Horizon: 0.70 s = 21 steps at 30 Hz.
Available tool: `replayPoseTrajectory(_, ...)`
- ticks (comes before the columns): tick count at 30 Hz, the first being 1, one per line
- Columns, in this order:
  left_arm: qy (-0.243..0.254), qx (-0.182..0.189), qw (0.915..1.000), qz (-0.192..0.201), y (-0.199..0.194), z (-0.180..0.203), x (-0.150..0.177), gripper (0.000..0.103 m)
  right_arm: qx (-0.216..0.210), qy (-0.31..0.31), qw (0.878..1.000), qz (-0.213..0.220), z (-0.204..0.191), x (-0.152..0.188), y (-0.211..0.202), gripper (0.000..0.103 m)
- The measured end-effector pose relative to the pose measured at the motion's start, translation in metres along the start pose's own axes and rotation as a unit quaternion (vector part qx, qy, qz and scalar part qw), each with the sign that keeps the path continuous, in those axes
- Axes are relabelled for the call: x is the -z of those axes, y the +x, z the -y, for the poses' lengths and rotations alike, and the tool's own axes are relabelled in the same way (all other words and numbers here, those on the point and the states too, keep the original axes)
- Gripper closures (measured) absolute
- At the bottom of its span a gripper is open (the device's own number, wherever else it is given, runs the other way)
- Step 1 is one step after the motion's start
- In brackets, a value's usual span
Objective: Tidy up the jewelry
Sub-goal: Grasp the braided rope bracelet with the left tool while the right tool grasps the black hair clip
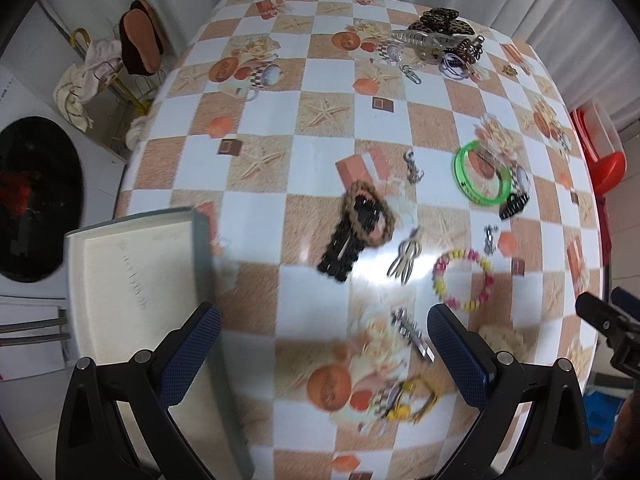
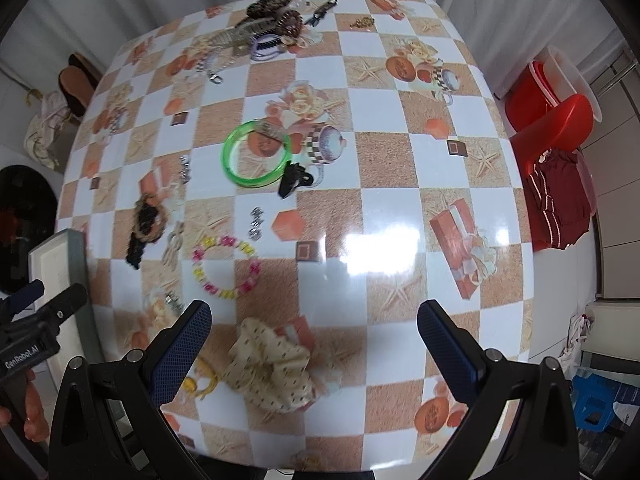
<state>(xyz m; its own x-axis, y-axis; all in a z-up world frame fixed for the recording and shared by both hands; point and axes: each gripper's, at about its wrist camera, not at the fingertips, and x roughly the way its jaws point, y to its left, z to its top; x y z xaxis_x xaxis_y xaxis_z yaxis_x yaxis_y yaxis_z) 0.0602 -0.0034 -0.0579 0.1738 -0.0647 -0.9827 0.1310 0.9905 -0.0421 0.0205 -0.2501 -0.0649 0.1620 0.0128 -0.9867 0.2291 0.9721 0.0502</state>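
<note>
Jewelry lies scattered over a checkered table [image 1: 320,128]. My left gripper [image 1: 324,354] is open, hovering over a silver clip [image 1: 412,334] and a yellow bracelet [image 1: 412,398]. A white jewelry box [image 1: 132,280] sits at its left. Farther off are a black and brown hair piece [image 1: 358,228], a pink-and-yellow bead bracelet [image 1: 462,280] and a green bangle [image 1: 482,178]. My right gripper [image 2: 314,350] is open above a cream scrunchie [image 2: 272,366]. The bead bracelet [image 2: 226,268] and green bangle [image 2: 256,154] lie beyond it.
A heap of hair clips and keyrings [image 1: 436,42] sits at the table's far edge. Red plastic containers [image 2: 548,100] and dark red cloth [image 2: 560,204] stand off the right side. Slippers on a rack [image 1: 140,44] and a black rug [image 1: 36,196] lie on the floor at left.
</note>
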Motion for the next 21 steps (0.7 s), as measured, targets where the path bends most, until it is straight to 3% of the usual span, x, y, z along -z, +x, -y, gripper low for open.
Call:
replayPoseTrajectory(6, -0.011, 0.010, 0.9999, 0.000, 0.029, 0.008, -0.023, 0.000, -0.012, 0.009, 1.000, -0.007, 0.006, -0.027, 0.026, 0.001)
replayPoseTrajectory(8, -0.014, 0.011, 0.9998, 0.001, 0.037, 0.010, -0.029, 0.010, -0.018, 0.010, 1.000, -0.009, 0.006, -0.034, 0.036, 0.001)
replayPoseTrajectory(10, -0.015, 0.014, 0.9998, -0.003, 0.047, 0.012, -0.035, 0.010, -0.023, 0.013, 1.000, -0.013, 0.005, -0.040, 0.047, 0.001)
replayPoseTrajectory(13, -0.015, 0.025, 0.9996, -0.002, 0.059, 0.013, -0.042, 0.027, -0.030, 0.019, 0.999, -0.014, 0.006, -0.049, 0.059, 0.001)
replayPoseTrajectory(14, -0.017, 0.028, 0.9994, -0.006, 0.064, 0.014, -0.044, 0.027, -0.031, 0.020, 0.999, -0.013, 0.006, -0.051, 0.062, 0.001)
replayPoseTrajectory(17, -0.016, 0.037, 0.9992, -0.008, 0.073, 0.014, -0.048, 0.040, -0.039, 0.020, 0.999, -0.008, 0.004, -0.058, 0.072, 0.008)
replayPoseTrajectory(21, -0.016, 0.043, 0.9989, -0.012, 0.083, 0.016, -0.053, 0.040, -0.041, 0.019, 0.999, -0.003, -0.001, -0.066, 0.083, 0.012)
